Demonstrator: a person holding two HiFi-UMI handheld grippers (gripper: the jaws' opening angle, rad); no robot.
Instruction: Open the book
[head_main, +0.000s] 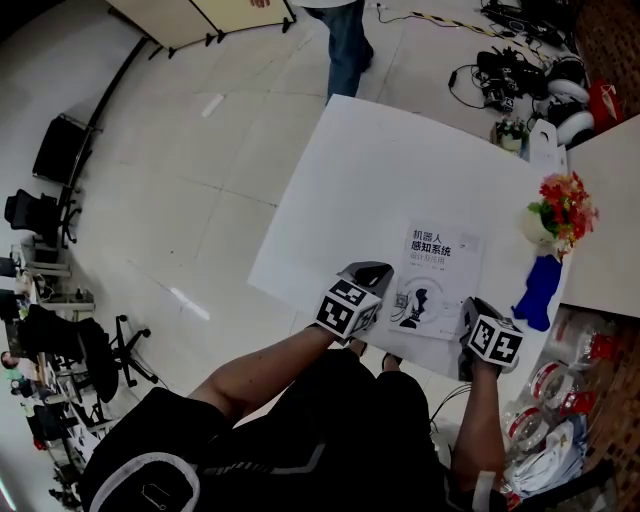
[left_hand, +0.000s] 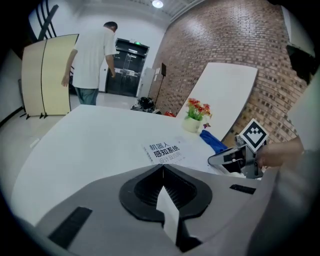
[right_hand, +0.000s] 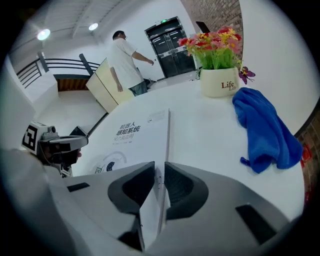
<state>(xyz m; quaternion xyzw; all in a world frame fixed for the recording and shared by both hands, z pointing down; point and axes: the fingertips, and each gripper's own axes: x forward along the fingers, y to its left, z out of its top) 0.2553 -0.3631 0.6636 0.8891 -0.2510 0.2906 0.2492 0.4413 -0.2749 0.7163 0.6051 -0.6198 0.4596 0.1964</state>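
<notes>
— White surface (head_main: 330, 180), wide and bare toward 9 and 12 o'clock. Where do things stand?
— Left hand-held gripper (left_hand: 162, 167) sits at the 7 o'clock corner of the closed book (head_main: 435, 275), jaws clenched together, nothing in them. That book lies flat by the near edge, long axis 6 to 12 o'clock.
— And the right?
— Right hand-held gripper (right_hand: 159, 167) is at the 5 o'clock corner, jaws narrowly apart astride the fore edge, not pinching. It's nearer the side that lifts.
— Room?
— I'd expect the cover to swing toward 9 o'clock, over bare surface. A blue cloth (head_main: 538, 290) lies near at 3 o'clock, not touching.
</notes>
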